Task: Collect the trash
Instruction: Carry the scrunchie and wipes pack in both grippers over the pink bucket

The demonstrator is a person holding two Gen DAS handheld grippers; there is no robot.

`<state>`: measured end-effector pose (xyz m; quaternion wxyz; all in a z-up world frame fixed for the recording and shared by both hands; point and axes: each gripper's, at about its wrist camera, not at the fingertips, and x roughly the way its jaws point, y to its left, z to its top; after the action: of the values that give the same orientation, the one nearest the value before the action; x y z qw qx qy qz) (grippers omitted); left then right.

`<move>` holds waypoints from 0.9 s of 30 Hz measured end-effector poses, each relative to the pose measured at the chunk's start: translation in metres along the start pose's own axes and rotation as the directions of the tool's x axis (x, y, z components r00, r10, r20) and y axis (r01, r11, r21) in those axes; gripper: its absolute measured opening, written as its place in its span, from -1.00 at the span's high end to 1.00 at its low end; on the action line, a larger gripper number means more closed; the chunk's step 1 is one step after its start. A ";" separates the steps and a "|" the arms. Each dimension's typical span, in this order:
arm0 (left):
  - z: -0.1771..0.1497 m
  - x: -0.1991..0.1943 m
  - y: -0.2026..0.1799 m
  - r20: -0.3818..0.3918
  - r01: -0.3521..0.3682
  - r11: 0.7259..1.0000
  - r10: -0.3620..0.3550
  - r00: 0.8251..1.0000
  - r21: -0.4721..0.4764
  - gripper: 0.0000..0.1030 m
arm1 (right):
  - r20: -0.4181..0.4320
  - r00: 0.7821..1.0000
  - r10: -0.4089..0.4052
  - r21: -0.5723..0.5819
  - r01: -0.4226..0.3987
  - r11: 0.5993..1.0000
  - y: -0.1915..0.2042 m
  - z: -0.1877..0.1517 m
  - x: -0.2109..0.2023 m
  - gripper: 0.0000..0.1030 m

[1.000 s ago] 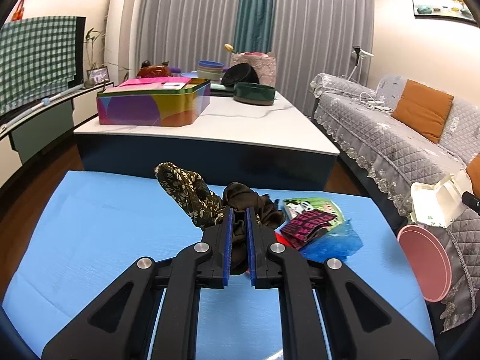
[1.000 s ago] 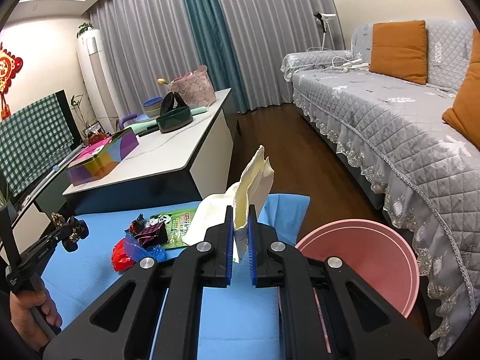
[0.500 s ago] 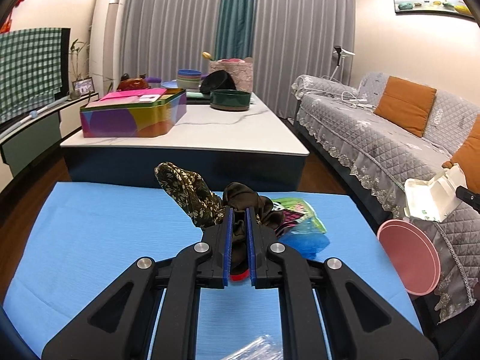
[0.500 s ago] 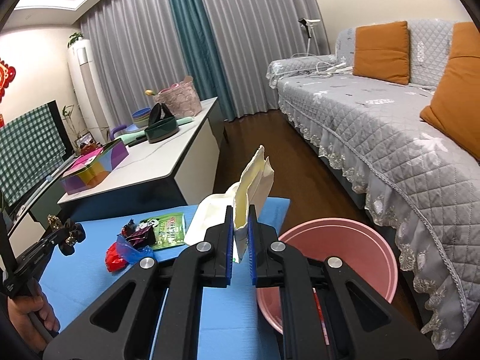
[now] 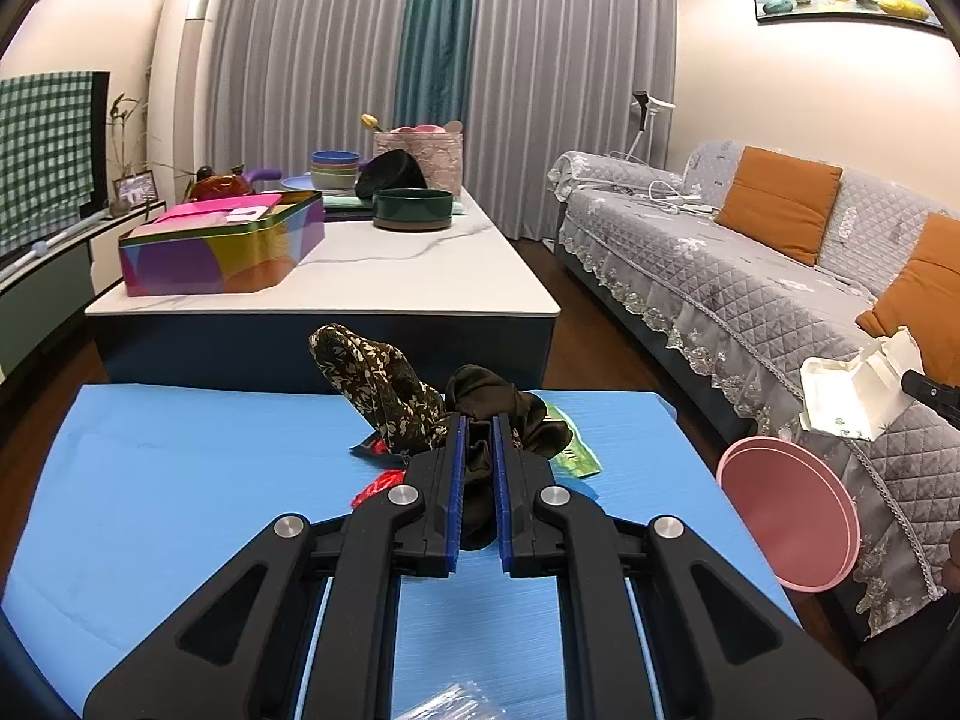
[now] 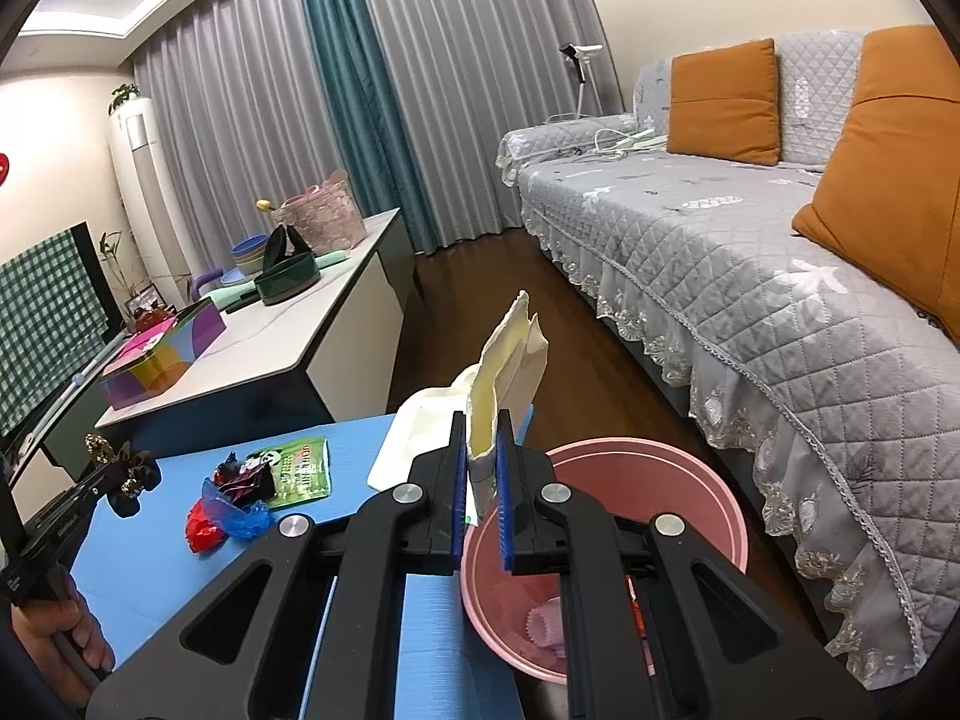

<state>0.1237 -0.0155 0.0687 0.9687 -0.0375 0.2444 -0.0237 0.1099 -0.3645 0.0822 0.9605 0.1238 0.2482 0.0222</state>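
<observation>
Your right gripper [image 6: 481, 468] clamps the white takeout box [image 6: 510, 360] above the pink bin [image 6: 708, 480]; your left gripper [image 5: 477, 468] pinches dark fabric [image 5: 480, 414], possibly scrunchies, over the blue mat [image 5: 180, 480].

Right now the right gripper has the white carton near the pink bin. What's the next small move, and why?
Probably ease the right gripper a little further right over the bin, then open. It is shut on the carton, which hangs above the bin's near rim and partly over the blue table, so letting go now might drop it on the edge.

Both grippers clamped (jaws narrowed).
</observation>
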 end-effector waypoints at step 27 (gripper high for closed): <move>-0.002 -0.006 -0.025 0.018 0.066 0.997 -0.067 0.998 0.043 0.83 | 0.016 0.999 -0.029 0.013 0.029 1.000 -0.009 0.004 -0.004 0.83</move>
<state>0.1168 -0.0398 0.0722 0.9702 -0.0253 0.2332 -0.0608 0.1082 -0.3747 0.0849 0.9619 0.1264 0.2423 0.0059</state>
